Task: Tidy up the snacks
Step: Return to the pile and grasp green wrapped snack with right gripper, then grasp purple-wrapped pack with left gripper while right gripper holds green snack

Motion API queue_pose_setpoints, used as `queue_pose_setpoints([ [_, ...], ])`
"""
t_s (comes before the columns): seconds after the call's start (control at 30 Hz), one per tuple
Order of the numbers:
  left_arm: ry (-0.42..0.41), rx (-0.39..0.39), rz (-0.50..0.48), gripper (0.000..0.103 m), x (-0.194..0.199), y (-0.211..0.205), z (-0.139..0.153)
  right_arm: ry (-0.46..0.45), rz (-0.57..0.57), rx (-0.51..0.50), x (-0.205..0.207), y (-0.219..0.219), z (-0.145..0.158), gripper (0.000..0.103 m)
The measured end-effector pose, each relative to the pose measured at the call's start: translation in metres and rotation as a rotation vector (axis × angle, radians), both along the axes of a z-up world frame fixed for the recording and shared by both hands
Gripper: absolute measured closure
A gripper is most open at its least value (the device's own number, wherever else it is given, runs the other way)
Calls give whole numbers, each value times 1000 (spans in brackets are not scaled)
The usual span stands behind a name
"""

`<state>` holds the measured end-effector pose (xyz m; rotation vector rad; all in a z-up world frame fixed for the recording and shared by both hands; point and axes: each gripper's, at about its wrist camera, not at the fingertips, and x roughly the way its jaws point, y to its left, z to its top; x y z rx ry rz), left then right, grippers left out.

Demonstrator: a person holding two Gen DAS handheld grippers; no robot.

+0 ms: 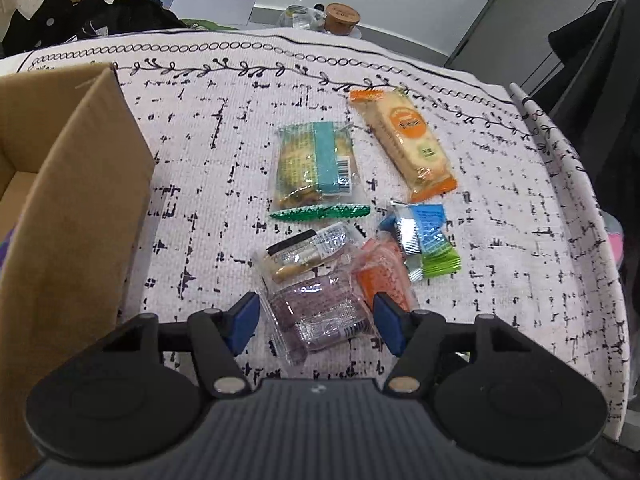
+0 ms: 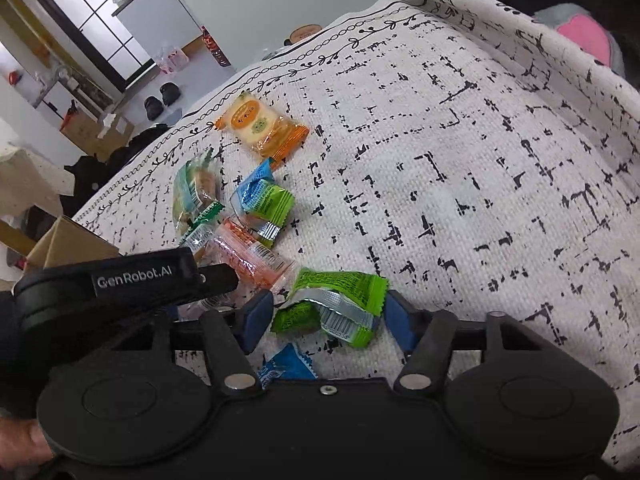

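A heap of snack packets lies on the patterned tablecloth (image 1: 224,184). In the left wrist view my left gripper (image 1: 316,310) is low over the heap. Its blue pads touch both sides of a clear purple packet (image 1: 320,320), which rests on the cloth. In the right wrist view my right gripper (image 2: 330,306) has its pads against both edges of a crumpled green packet (image 2: 340,300), also on the cloth. A small blue packet (image 2: 286,364) lies just under that gripper. An orange clear packet (image 1: 380,276) sits beside the purple one.
An open cardboard box (image 1: 60,200) stands at the left. Farther back lie an orange cracker packet (image 1: 404,140), a teal packet (image 1: 316,164) and small blue and green packets (image 1: 428,236). The left gripper's black housing (image 2: 120,280) crosses the right wrist view. The table edge (image 1: 560,152) curves off right.
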<state>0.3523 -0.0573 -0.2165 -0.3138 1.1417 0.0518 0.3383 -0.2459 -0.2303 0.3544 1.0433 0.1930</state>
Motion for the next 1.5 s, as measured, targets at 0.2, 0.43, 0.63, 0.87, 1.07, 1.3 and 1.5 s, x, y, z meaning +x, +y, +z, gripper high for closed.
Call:
queue_pose_setpoints([
  [0.2,-23,38,-15,49,-3,-4,-4,-8,-6,-13,-2,-1,1,67],
  [0.43,-25,46,-15,65,-13,0,2,-28,-15,47,-13,-8,11,68],
  [0.63,-46,27,-15,66,-31,6,21,-62,-7,74,-26,-10,29,68],
  [0.87,-122,15,-17,66,-45,12,57,-99,-10,84,-36,-10,50,68],
  [1.07,-165,-23,-13,66,-59,18,75,-141,-10,107,-43,-4,72,68],
  [1.3,-205,-53,-3,66,-68,30,97,-188,20,126,-50,11,96,68],
  [1.5,-263,-80,21,66,-84,50,122,-213,51,132,-57,27,112,68],
])
